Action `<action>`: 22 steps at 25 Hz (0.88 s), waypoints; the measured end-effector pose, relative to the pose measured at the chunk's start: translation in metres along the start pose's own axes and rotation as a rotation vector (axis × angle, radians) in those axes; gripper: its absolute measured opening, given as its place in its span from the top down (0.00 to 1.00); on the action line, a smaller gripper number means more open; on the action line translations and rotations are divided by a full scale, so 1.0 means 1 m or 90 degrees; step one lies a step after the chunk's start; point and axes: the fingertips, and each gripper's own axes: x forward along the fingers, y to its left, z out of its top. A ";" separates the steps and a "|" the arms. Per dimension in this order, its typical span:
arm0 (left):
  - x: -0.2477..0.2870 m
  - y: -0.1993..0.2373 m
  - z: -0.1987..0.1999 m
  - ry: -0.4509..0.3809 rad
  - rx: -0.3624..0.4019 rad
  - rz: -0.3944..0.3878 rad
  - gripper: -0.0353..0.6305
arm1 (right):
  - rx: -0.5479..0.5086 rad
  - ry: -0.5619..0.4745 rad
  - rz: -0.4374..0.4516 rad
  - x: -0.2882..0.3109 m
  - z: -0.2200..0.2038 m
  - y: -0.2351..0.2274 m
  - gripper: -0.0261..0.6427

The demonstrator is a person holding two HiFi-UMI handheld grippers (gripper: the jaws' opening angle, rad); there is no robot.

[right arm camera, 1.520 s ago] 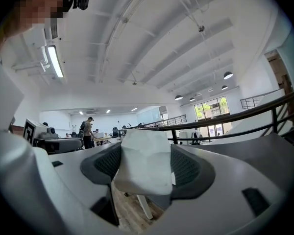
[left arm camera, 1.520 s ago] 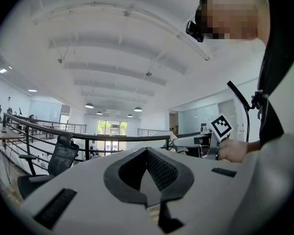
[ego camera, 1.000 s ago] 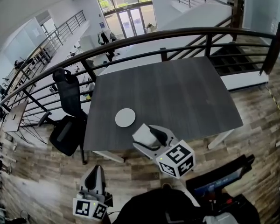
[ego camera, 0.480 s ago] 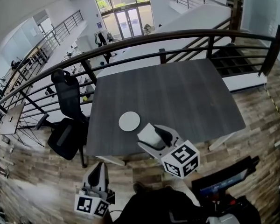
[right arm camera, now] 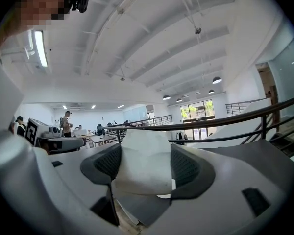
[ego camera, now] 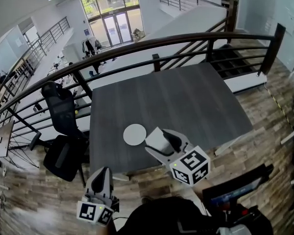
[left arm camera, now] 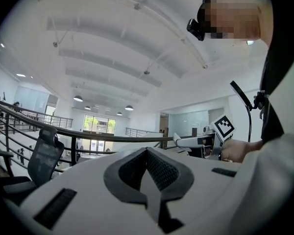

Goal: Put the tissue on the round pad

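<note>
- Right gripper (ego camera: pixel 157 141) — a white moulded shell, broad and wedge-shaped, with dark grey mesh-textured pads (right arm camera: pixel 188 168) lining its jaws.
- Its marker cube (ego camera: pixel 190 166), at five o'clock in the head view, is white with black square codes on its faces.
- Left gripper (ego camera: pixel 102 172), at seven o'clock, has the same white shell, with dark rectangular slots (left arm camera: pixel 59 207) and a matching coded cube (ego camera: pixel 94 213).
- The person wears dark clothing (ego camera: pixel 161 218) at six o'clock, a pale sleeve (left arm camera: pixel 279 180) and a small black head camera (left arm camera: pixel 196 26).

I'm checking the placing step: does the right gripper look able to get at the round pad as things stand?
Probably yes. The right gripper, shut on the tissue, is just beside the round pad. The table between them is bare, and the left gripper is off the table.
</note>
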 end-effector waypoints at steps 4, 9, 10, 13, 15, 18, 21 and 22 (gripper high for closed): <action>-0.003 0.037 -0.004 -0.001 0.002 -0.025 0.94 | 0.004 0.003 -0.027 0.023 -0.001 0.017 0.49; -0.003 0.064 -0.005 -0.002 -0.002 -0.056 0.94 | 0.004 -0.002 -0.054 0.037 0.001 0.027 0.49; -0.003 0.066 -0.004 -0.002 0.000 -0.060 0.94 | 0.004 -0.005 -0.062 0.037 0.002 0.027 0.49; -0.005 0.078 -0.004 -0.004 -0.002 -0.060 0.94 | 0.010 -0.010 -0.080 0.039 0.003 0.029 0.49; -0.009 0.086 -0.005 -0.005 -0.011 -0.062 0.94 | 0.012 -0.011 -0.088 0.040 0.000 0.037 0.49; -0.011 0.095 -0.006 -0.004 -0.017 -0.080 0.94 | 0.016 -0.014 -0.100 0.044 -0.003 0.045 0.49; -0.012 0.101 -0.007 0.002 -0.015 -0.087 0.94 | 0.021 -0.009 -0.103 0.052 -0.005 0.048 0.49; -0.013 0.102 -0.007 0.004 -0.014 -0.086 0.94 | 0.022 -0.007 -0.101 0.053 -0.005 0.049 0.49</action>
